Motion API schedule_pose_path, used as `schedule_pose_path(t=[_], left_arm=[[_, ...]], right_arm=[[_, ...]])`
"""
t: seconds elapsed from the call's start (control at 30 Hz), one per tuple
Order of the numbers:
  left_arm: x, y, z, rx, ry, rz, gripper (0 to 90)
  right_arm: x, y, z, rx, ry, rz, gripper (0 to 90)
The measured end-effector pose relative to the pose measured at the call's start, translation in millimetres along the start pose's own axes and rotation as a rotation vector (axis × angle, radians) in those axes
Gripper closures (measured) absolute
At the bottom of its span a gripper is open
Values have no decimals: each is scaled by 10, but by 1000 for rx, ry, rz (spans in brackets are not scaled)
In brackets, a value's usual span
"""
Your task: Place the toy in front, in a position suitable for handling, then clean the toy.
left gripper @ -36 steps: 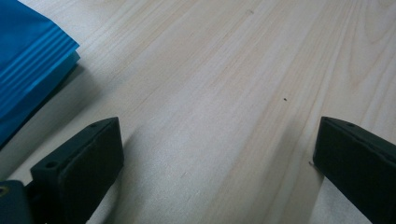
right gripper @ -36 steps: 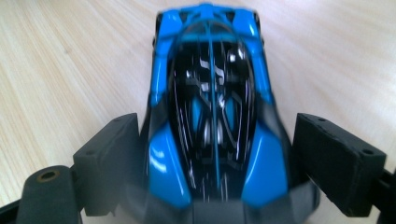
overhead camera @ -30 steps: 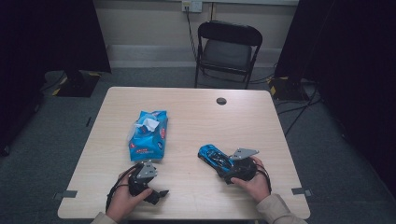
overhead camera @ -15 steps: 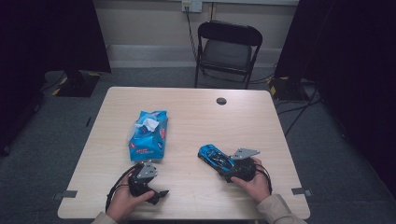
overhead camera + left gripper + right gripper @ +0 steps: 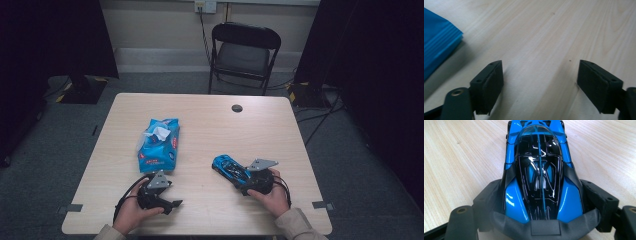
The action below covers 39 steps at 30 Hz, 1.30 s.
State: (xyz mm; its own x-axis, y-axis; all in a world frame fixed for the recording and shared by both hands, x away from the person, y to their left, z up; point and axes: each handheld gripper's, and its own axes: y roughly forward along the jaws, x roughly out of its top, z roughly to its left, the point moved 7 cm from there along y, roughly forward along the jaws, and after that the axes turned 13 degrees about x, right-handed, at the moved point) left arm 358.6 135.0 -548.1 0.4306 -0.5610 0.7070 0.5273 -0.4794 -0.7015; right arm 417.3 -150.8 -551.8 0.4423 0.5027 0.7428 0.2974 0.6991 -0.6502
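Right now the right gripper sits low on the table, near its front edge, with a blue and black toy car between its jaws. Looking along the right gripper, both jaws press against the flanks of the toy car, nose pointing away from the hand, wheels down on the wood. The right hand wraps the gripper from behind.

Over on the other side, the left gripper rests near the front edge too, held by the left hand. Its jaws stand wide apart with bare wood between them in the left gripper view. Just ahead lies a blue pack of wipes, a white sheet poking from its top; its corner shows beside the left jaw. A folding chair stands beyond the table.
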Motion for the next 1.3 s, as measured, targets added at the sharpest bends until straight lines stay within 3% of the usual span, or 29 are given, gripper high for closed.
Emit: schedule_pose_path(t=[0.13,0.33,0.6,0.87,1.3], left_arm=[[27,2,-2,-9,20,17,166],[195,-74,51,-16,26,-8,166],[352,-201,195,8,-34,-44,161],[422,-245,200,-2,-35,-35,161],[683,-260,303,5,-64,-68,160]], right_arm=[[0,0,0,0,0,0,236],[0,0,0,0,-1,0,236],[0,0,0,0,-1,0,237],[0,0,0,0,0,0,237],[0,0,0,0,0,0,236]])
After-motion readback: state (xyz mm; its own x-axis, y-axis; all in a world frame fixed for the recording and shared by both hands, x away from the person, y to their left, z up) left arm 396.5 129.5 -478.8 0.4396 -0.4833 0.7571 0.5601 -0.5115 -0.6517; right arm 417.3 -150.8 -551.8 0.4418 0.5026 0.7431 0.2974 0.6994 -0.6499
